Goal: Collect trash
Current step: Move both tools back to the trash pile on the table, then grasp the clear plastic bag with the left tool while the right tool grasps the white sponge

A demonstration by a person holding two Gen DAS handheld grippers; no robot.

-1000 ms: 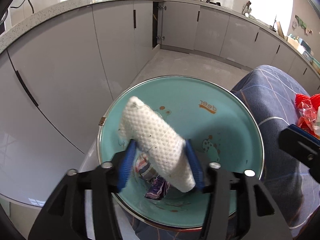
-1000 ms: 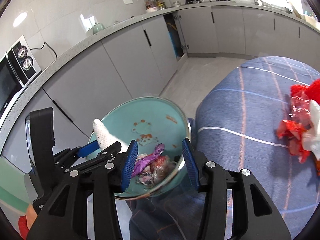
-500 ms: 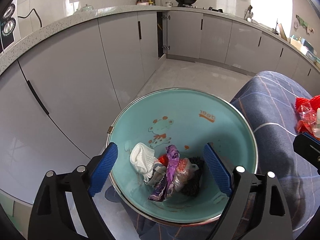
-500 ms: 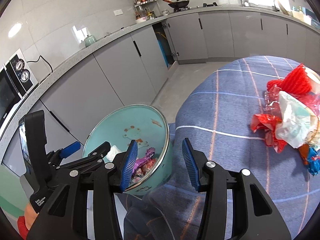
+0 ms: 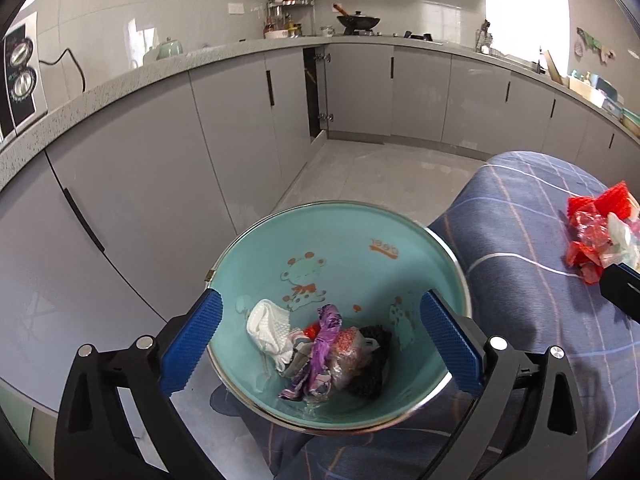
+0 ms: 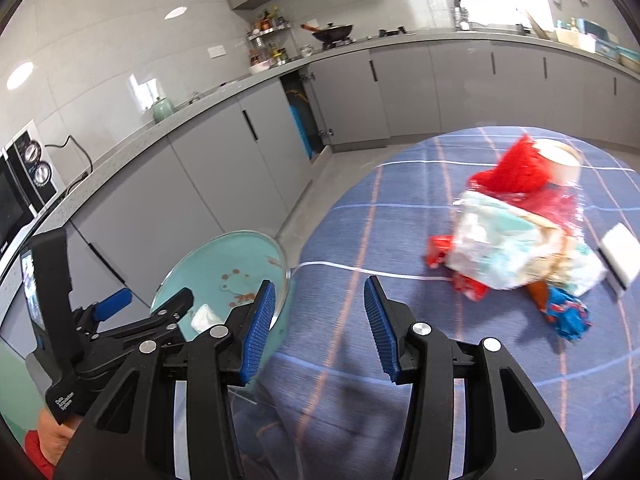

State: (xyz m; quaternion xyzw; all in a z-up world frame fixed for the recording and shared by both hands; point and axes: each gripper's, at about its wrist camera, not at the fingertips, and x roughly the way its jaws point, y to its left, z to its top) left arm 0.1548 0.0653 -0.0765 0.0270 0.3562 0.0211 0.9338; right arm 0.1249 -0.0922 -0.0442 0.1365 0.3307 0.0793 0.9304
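A teal basin (image 5: 360, 240) with a metal rim sits at the left edge of the blue checked tablecloth (image 5: 520, 248). Inside lie a white foam net (image 5: 268, 326), a purple wrapper (image 5: 324, 344) and other crumpled scraps. My left gripper (image 5: 320, 340) is open and empty, above the basin's near side. My right gripper (image 6: 318, 328) is open and empty over the cloth, right of the basin (image 6: 224, 264). A trash pile (image 6: 520, 236) of red netting, white-teal plastic and red wrappers lies ahead to its right; it also shows in the left wrist view (image 5: 600, 236).
A blue-red crumpled wrapper (image 6: 568, 312) and a white block (image 6: 620, 252) lie beside the pile, with a tape roll (image 6: 564, 160) behind it. Grey kitchen cabinets (image 5: 160, 184) and the floor (image 5: 380, 172) lie past the table's left edge.
My left gripper opened and dropped the white foam net into the basin, then pulled back and up. My right gripper swung right, away from the basin and toward the trash pile.
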